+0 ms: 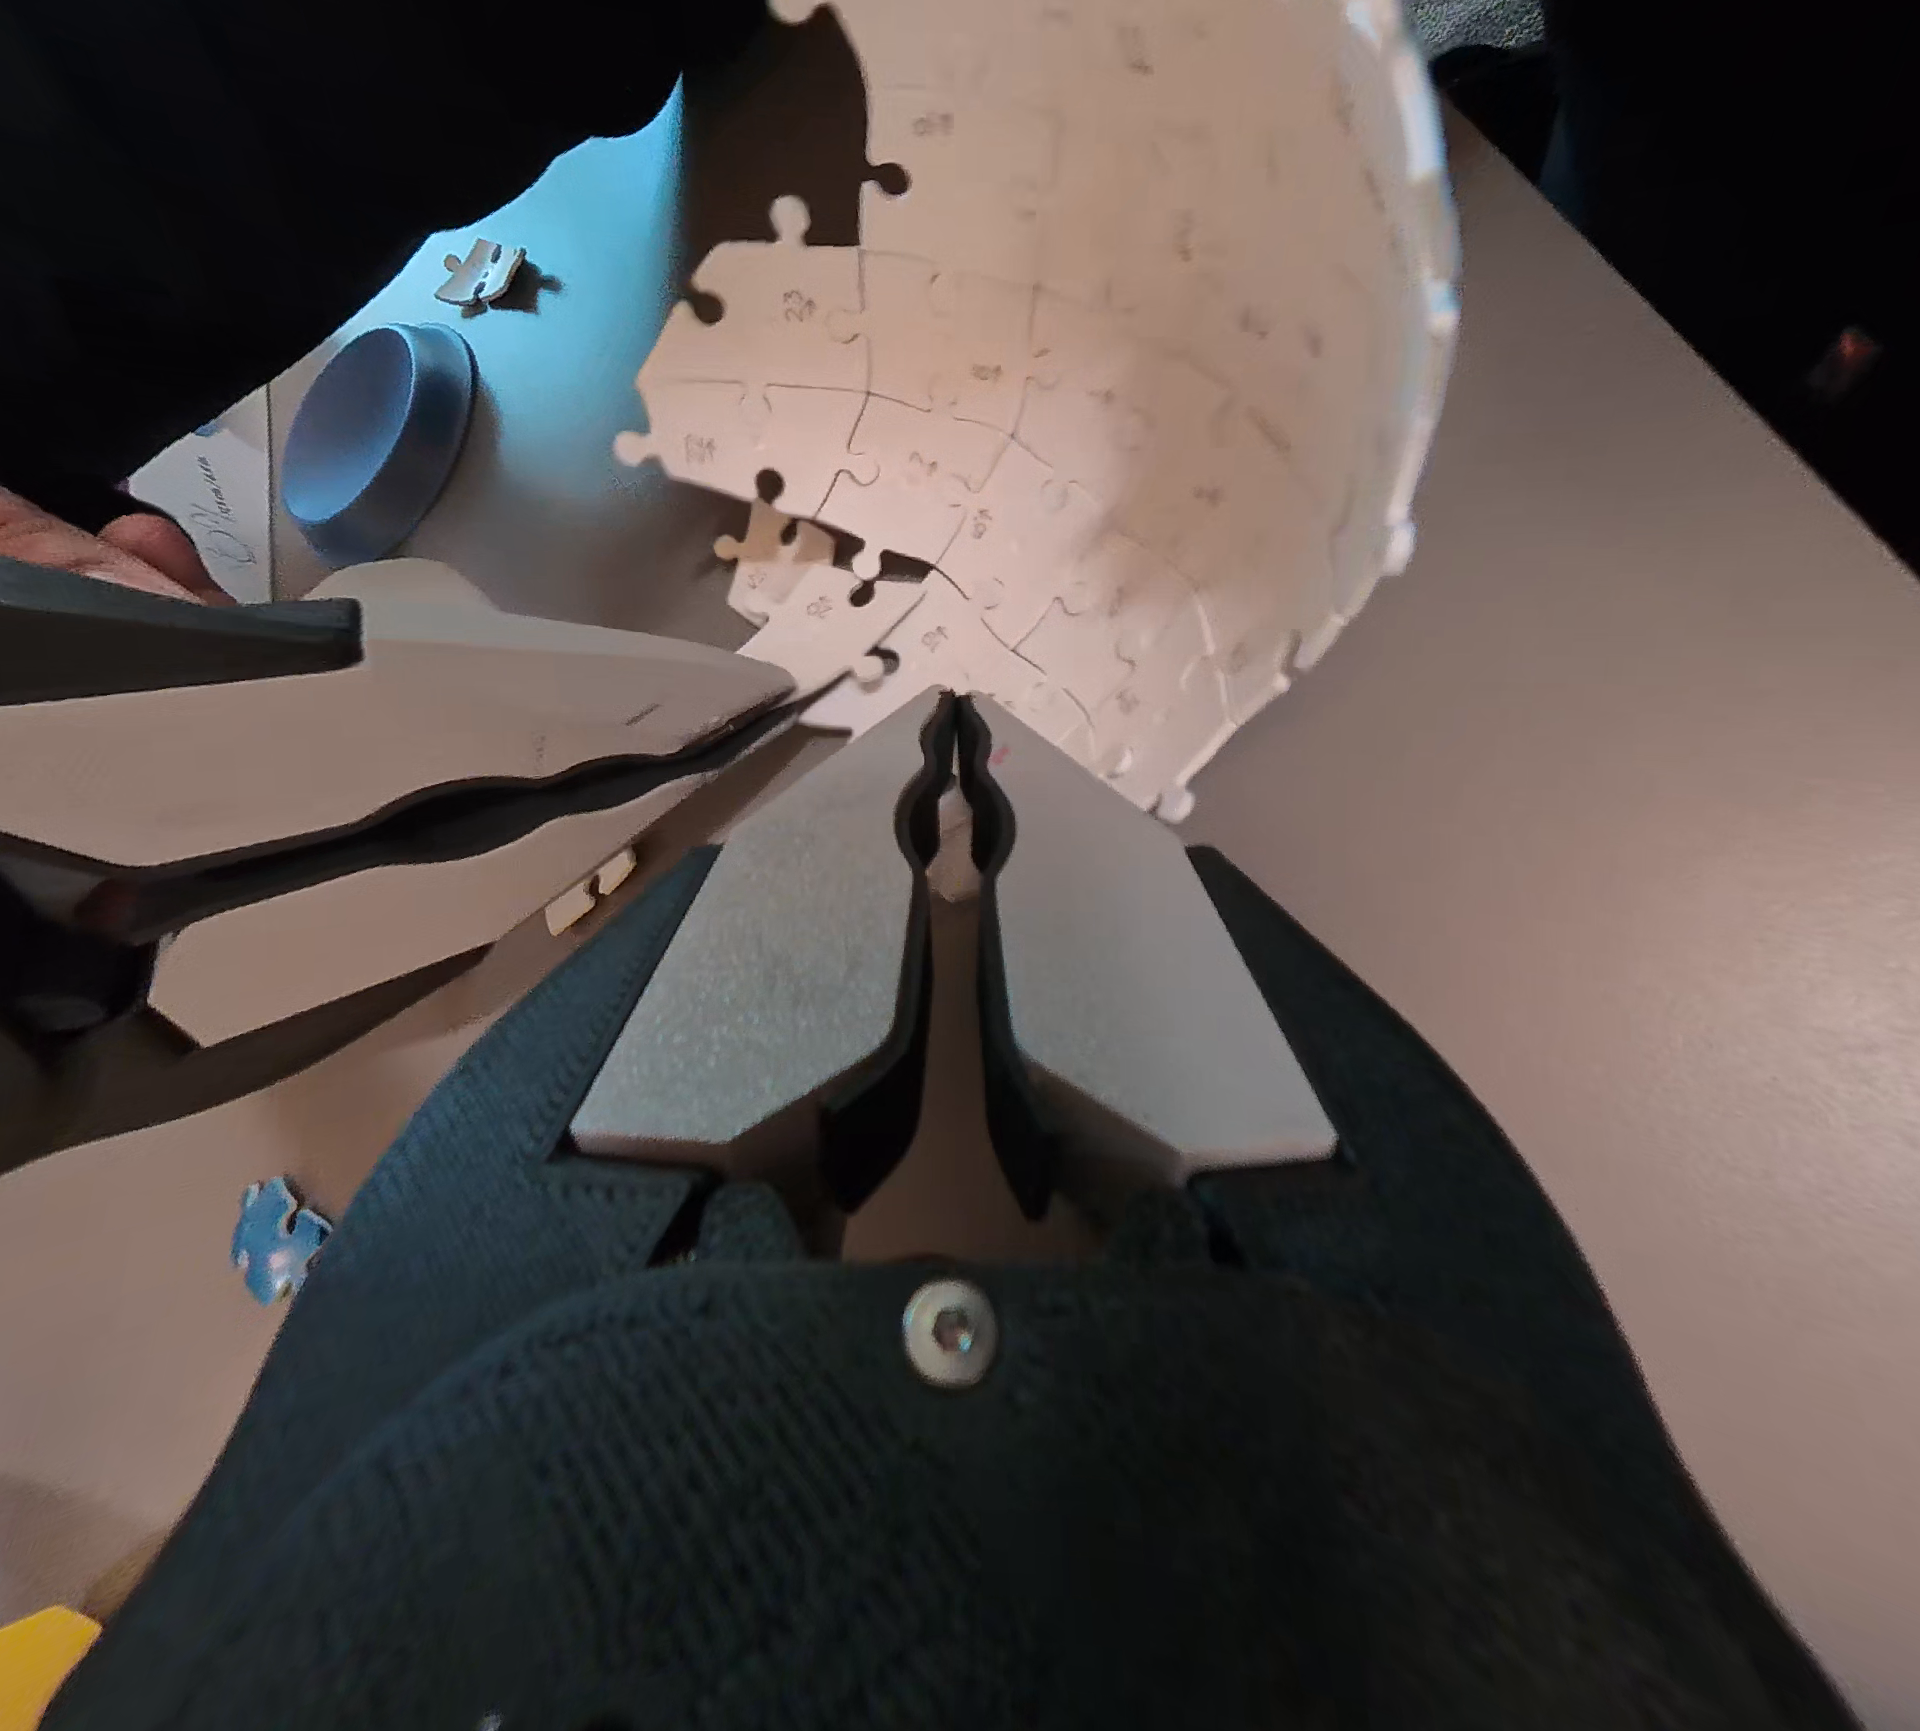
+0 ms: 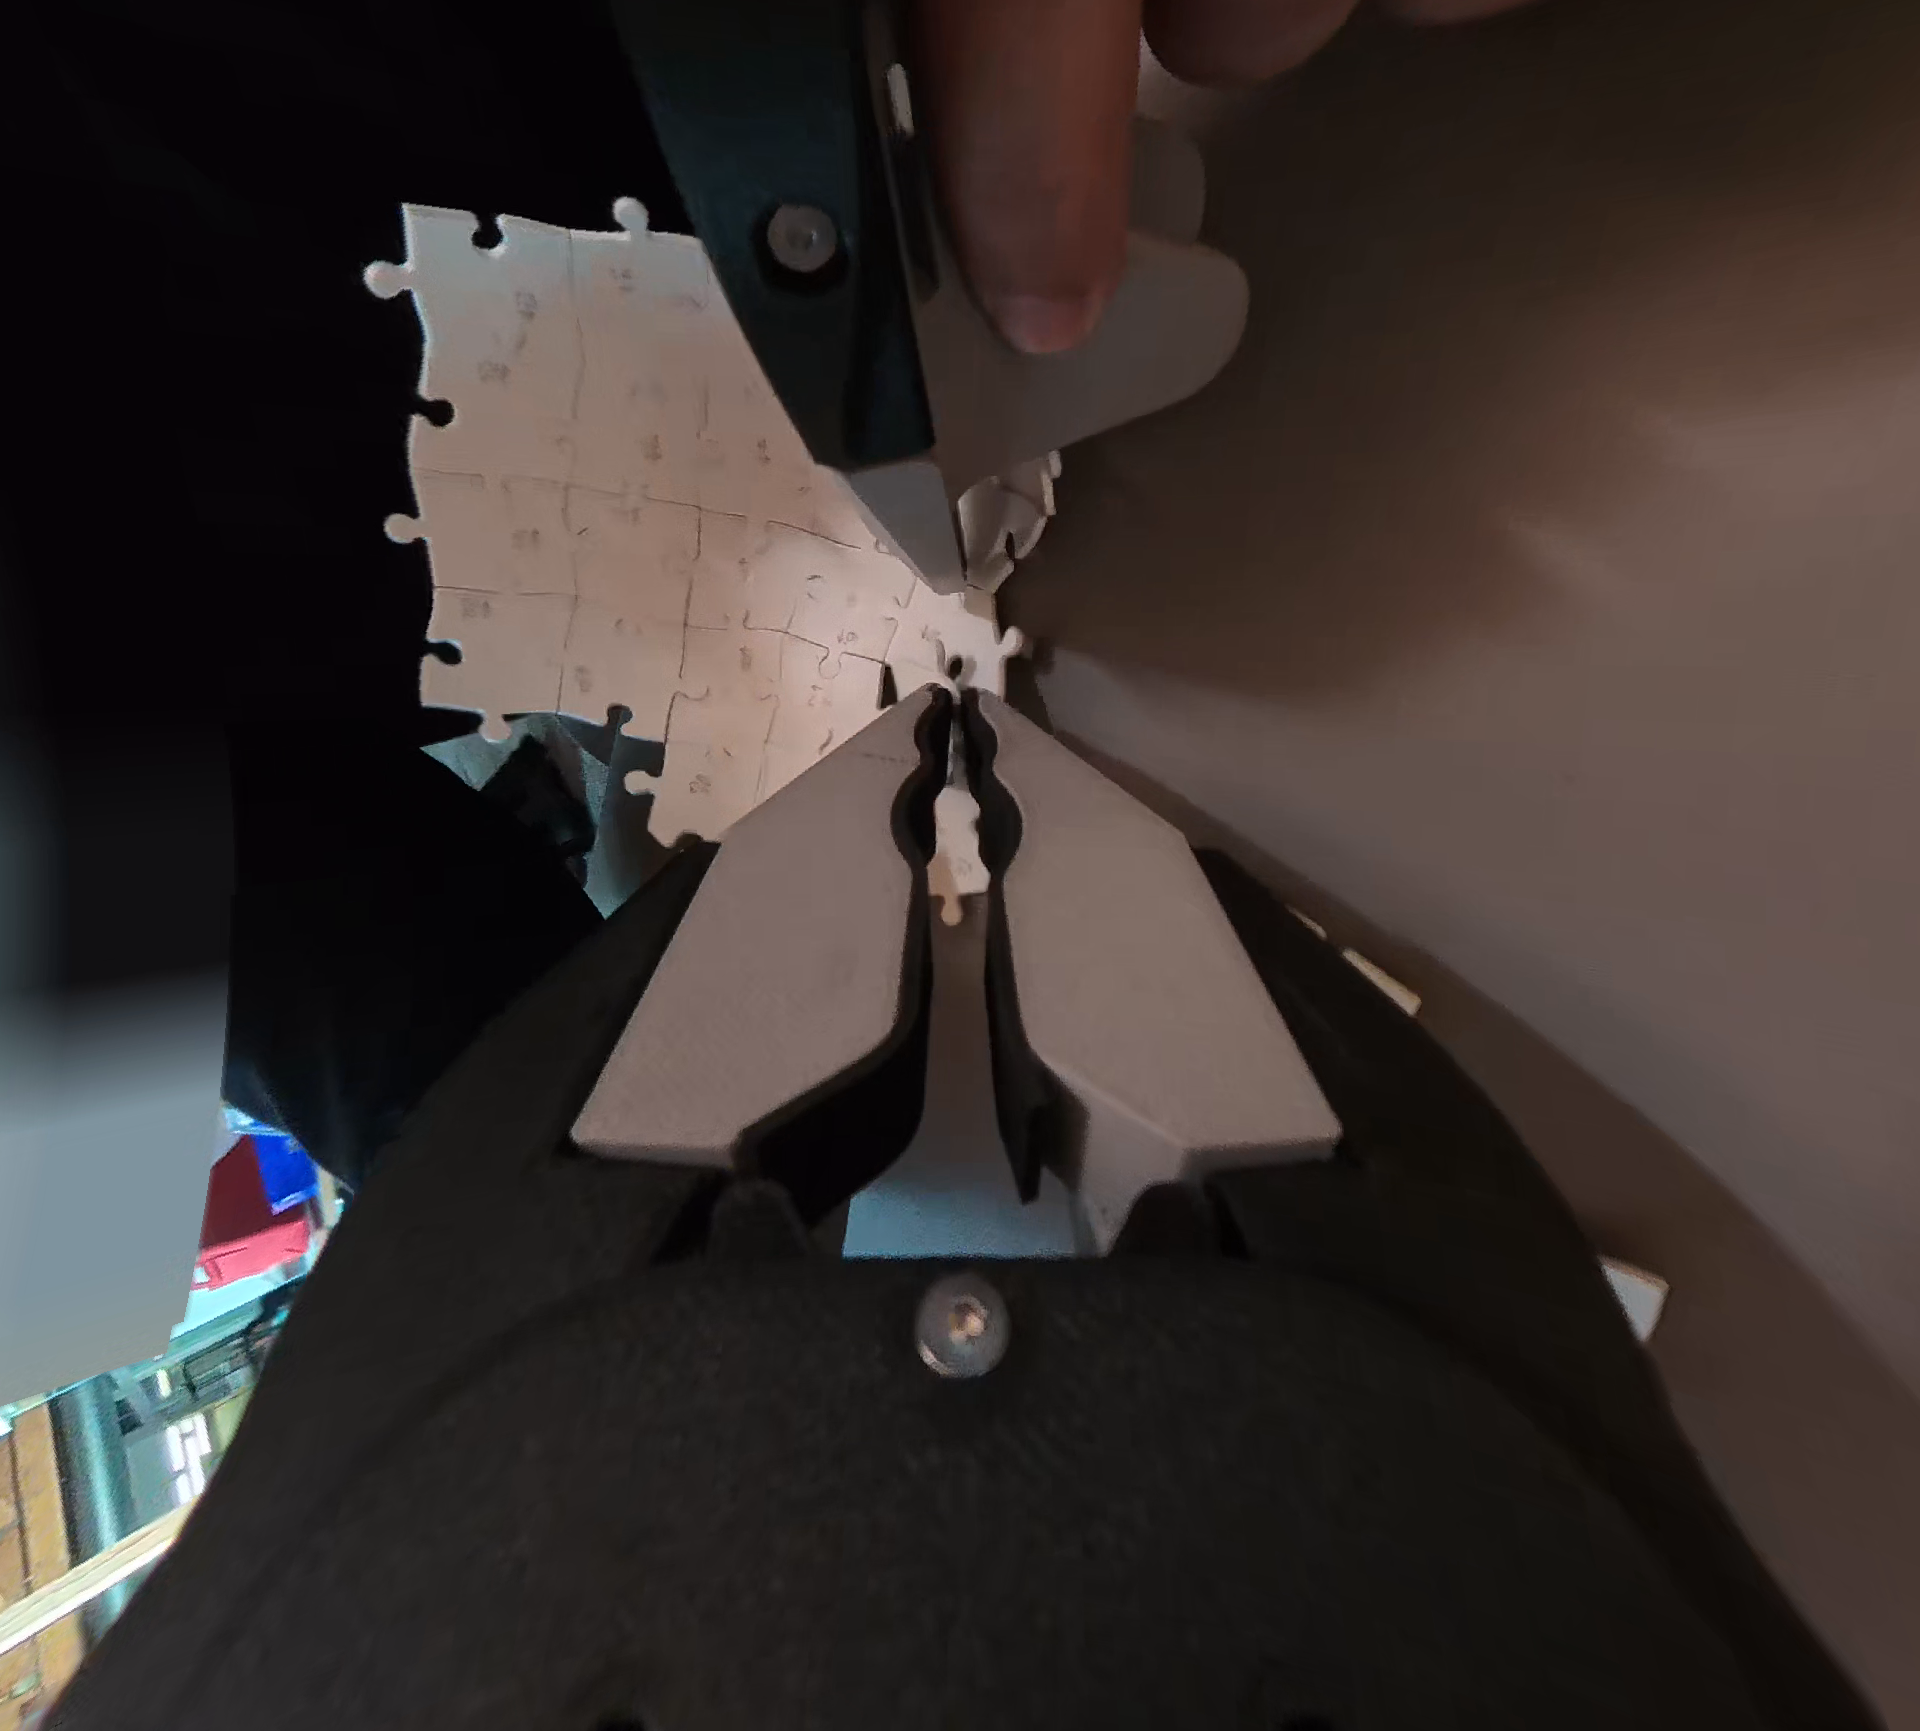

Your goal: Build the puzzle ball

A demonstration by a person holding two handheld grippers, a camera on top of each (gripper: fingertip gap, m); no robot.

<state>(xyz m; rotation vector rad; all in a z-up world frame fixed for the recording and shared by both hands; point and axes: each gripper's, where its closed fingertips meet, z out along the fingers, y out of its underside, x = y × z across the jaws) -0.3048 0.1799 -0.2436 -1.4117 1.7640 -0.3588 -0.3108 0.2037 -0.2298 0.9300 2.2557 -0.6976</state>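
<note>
The half-built puzzle ball [image 1: 1091, 331] is a white curved shell with numbered insides, held tilted above the table. My left gripper [image 1: 954, 710] is shut on the shell's lower rim. My right gripper [image 1: 784, 702] comes in from the left, its tips at the shell's edge by a piece [image 1: 816, 611] that sits partly out of line, with a dark gap beside it. In the right wrist view my right gripper [image 2: 956, 702] is shut on a white puzzle piece [image 2: 961, 840] at the edge of the shell [image 2: 623, 518]. My left gripper [image 2: 951, 575] reaches down from above, held by a hand [image 2: 1029, 123].
A blue round stand [image 1: 374, 434] and a loose grey piece [image 1: 480, 273] lie on a light sheet at the left. A blue piece [image 1: 275, 1240] and a white piece [image 1: 590, 892] lie on the brown table [image 1: 1558, 746]. Dark clothing fills the top left.
</note>
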